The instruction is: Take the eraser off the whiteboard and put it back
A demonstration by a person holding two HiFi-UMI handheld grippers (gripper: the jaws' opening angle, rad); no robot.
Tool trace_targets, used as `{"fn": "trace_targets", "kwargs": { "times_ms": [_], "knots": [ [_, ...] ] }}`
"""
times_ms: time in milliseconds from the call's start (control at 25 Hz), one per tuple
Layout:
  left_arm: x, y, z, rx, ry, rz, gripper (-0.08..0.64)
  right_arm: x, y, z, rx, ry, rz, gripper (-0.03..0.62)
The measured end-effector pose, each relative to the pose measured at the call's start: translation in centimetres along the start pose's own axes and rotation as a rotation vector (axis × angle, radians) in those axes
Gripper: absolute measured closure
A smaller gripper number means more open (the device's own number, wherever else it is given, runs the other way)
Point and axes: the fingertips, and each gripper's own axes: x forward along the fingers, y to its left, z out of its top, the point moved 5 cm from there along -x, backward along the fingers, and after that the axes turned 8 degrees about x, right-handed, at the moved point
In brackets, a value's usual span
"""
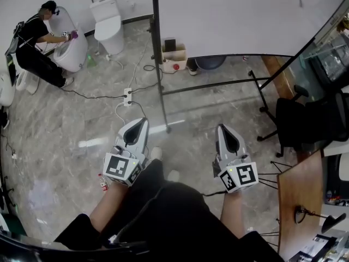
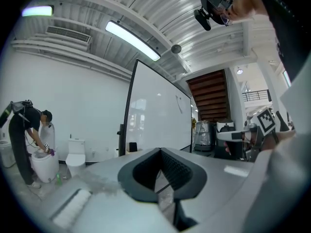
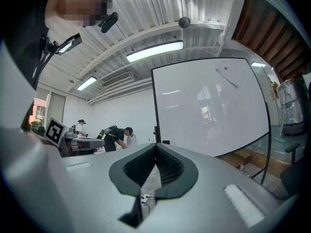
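Eraser, and it's a hard one to spot: on the whiteboard [image 3: 204, 110] in the right gripper view there's only a small dark speck [image 3: 226, 69] near the upper middle, with a thin slanted streak [image 3: 232, 80] just below and to its right. Which of them is the eraser, and how its long axis lies, I cannot tell at this size.

The whiteboard itself fills the upper right of the head view, standing upright on a black frame over the grey marbled floor [image 1: 65, 146]. A black office chair [image 1: 297, 119] sits at the right edge, and a wooden table [image 1: 300, 195] is at lower right.

Upper left, a person in black [image 1: 32, 42] bends over a white toilet, and a second toilet [image 1: 106, 23] stands just beside. A small box [image 1: 174, 52] rests at the foot of the board.

Now the tools, low in the centre. The left gripper [image 1: 142, 121] has its jaws clenched together on nothing. The right gripper [image 1: 221, 127] is the same, jaws pressed tip to tip and empty. Both point up the frame toward the board and are well apart from it. Each cube carries black-and-white square markers, with no letters to read.
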Motion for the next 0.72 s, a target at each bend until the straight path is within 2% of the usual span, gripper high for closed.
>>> {"fn": "trace_targets", "kwargs": {
  "times_ms": [160,360,520,720],
  "knots": [
    [1.0,1.2,-0.3,0.020,0.028,0.002,0.554,1.0,-0.4,0.0,-0.002,0.005,-0.004,0.583],
    [3.6,2.7,-1.0,0.001,0.025,-0.017,0.554,3.3,-1.2,0.1,-0.008,0.008,-0.017,0.583],
    [6.6,4.6,-0.8,0.005,-0.003,-0.048,0.554,6.3,-1.7,0.7,-0.011,0.002,-0.021,0.583],
    [10.6,7.4,-0.4,0.015,0.011,-0.048,0.554,10.8,-1.9,1.4,-0.017,-0.008,-0.020,0.583]
  ]
}}
